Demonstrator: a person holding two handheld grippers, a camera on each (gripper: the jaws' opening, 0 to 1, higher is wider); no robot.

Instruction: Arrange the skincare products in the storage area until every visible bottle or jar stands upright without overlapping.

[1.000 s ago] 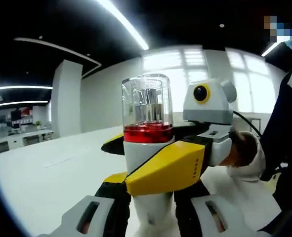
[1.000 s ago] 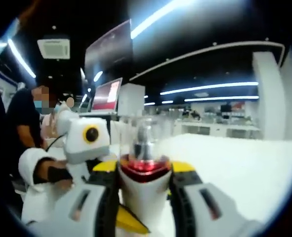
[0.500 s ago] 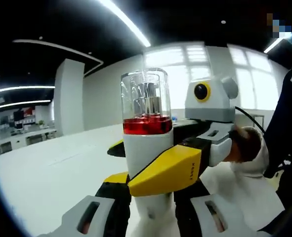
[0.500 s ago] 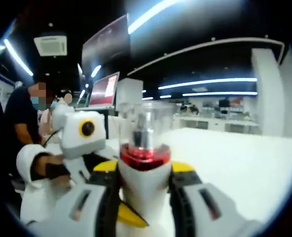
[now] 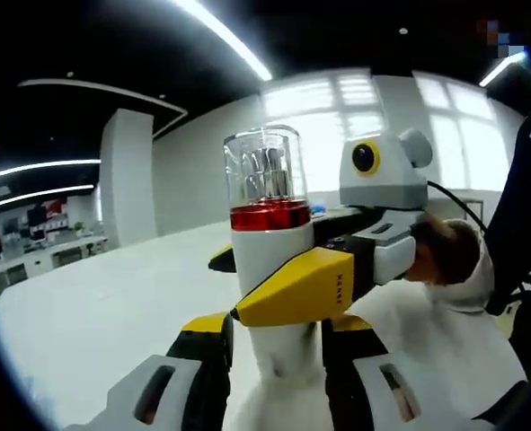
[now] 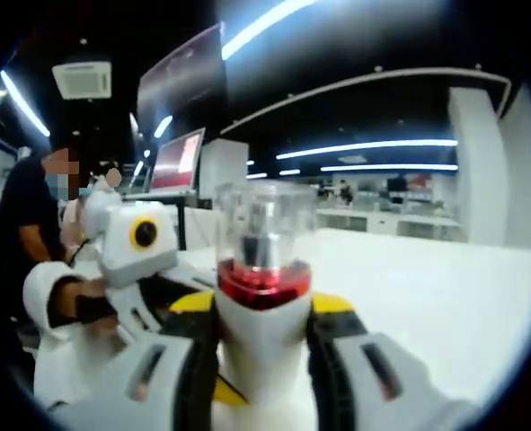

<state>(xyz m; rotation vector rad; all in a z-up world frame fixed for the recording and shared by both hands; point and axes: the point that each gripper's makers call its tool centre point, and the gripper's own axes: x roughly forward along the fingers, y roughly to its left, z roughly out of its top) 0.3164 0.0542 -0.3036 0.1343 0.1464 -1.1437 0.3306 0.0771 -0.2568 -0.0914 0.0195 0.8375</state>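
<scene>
A white bottle (image 5: 270,251) with a red band and a clear cap stands upright above the white table, held by both grippers. My left gripper (image 5: 278,339) is shut on its lower body. The right gripper (image 5: 294,287) reaches in from the right, and its yellow jaws clamp the white body just under the red band. In the right gripper view the same bottle (image 6: 263,269) rises between my right gripper's (image 6: 263,334) shut jaws. There the left gripper (image 6: 148,278) comes in from the left, held by a hand in a white sleeve.
The white table (image 5: 85,323) spreads wide to the left of the bottle and, in the right gripper view, as the table (image 6: 445,296) to the right. A person in dark clothes (image 6: 27,224) stands close on the left, with monitors (image 6: 177,162) behind.
Both grippers keep their hold on the bottle. The views have shifted slightly with the hands; in the right gripper view the left gripper now sits a little further left.
</scene>
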